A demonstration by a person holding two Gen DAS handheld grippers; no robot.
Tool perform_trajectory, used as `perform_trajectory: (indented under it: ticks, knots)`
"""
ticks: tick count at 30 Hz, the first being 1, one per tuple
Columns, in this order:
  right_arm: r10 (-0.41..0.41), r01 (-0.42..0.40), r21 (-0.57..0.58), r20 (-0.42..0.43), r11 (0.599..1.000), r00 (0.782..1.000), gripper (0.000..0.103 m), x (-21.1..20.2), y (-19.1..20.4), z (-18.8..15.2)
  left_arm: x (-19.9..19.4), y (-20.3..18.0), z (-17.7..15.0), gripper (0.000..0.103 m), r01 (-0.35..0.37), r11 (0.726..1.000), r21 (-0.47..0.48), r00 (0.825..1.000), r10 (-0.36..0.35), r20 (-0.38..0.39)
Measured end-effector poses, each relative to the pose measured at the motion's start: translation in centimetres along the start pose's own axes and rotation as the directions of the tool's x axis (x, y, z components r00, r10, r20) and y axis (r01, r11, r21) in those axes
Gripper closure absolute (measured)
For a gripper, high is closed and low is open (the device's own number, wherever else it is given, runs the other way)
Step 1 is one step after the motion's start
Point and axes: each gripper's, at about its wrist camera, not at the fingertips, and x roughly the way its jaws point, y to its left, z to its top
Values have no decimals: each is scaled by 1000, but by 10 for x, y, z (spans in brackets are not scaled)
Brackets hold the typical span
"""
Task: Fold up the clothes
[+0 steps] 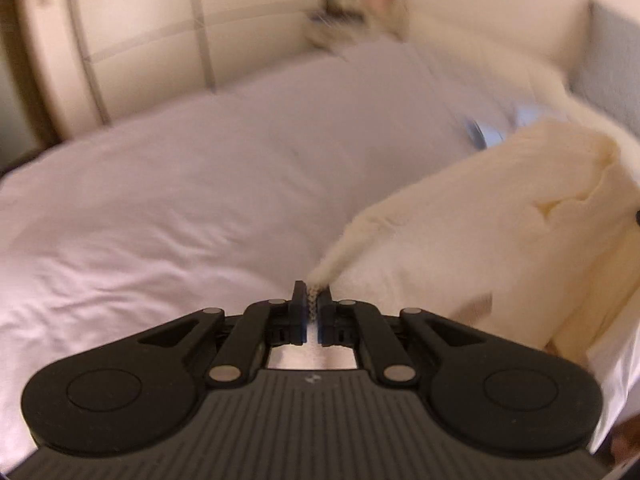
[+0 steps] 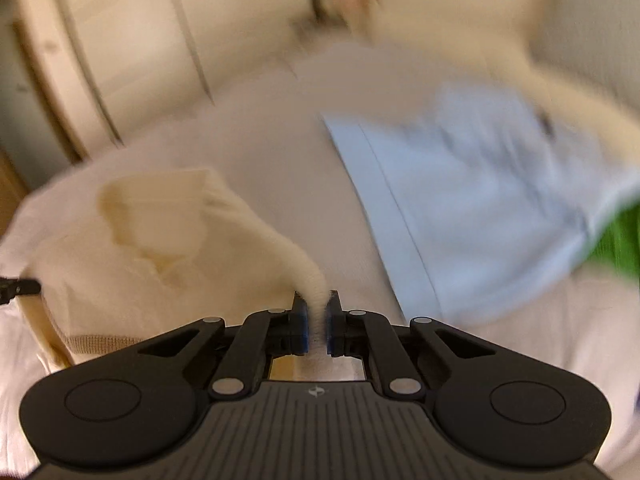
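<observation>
A cream knitted garment (image 1: pixel 500 232) hangs bunched above the white bed (image 1: pixel 180 200), to the right in the left wrist view. My left gripper (image 1: pixel 314 300) is shut on one edge of it. In the right wrist view the same cream garment (image 2: pixel 152 248) hangs to the left, and my right gripper (image 2: pixel 317 308) is shut on another edge of it. The tip of the left gripper (image 2: pixel 16 288) shows at the left edge of that view. Both views are motion-blurred.
A light blue garment (image 2: pixel 480 200) lies on the bed to the right, with something green (image 2: pixel 620 240) beside it. A cream padded headboard (image 1: pixel 160 40) and wall stand behind the bed. Cluttered items (image 1: pixel 360 8) sit at the far corner.
</observation>
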Motion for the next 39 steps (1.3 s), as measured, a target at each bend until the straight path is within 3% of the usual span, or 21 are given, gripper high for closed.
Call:
perform_trajectory:
  ticks: [3, 6, 12, 17, 19, 21, 23, 27, 31, 35, 39]
  knots:
    - [51, -39, -80, 153, 996, 987, 96, -36, 49, 23, -61, 40, 6, 100, -54, 998, -27, 992, 56, 114]
    - [92, -50, -149, 288, 988, 953, 96, -81, 98, 41, -123, 76, 13, 100, -86, 994, -62, 970, 97, 222]
    - [161, -44, -244, 485, 969, 859, 96, -165, 174, 64, -238, 119, 26, 100, -162, 985, -59, 892, 171, 419]
    - [221, -49, -311, 548, 949, 807, 96, -216, 215, 69, -318, 145, 21, 100, -218, 972, -85, 819, 230, 526]
    - [250, -61, -345, 535, 936, 807, 96, -230, 223, 65, -345, 155, 12, 100, -235, 967, -101, 798, 251, 547]
    - [279, -74, -379, 521, 922, 807, 97, -244, 232, 61, -369, 164, 1, 99, -243, 963, -116, 789, 266, 554]
    - [307, -87, -412, 506, 907, 806, 97, -257, 241, 57, -392, 173, -12, 99, -250, 960, -123, 792, 276, 545]
    - [361, -112, -476, 473, 872, 804, 97, -285, 258, 48, -420, 182, -32, 99, -249, 960, -126, 826, 278, 490]
    - [391, -142, -503, 434, 853, 812, 98, -286, 271, 57, -414, 190, -27, 98, -269, 957, -105, 845, 287, 451]
    - [401, -173, -504, 388, 846, 830, 97, -266, 281, 80, -363, 215, 2, 98, -258, 957, -131, 872, 289, 395]
    - [358, -180, -504, 282, 845, 890, 97, -180, 309, 109, -248, 262, 48, 96, -224, 959, -174, 937, 261, 233]
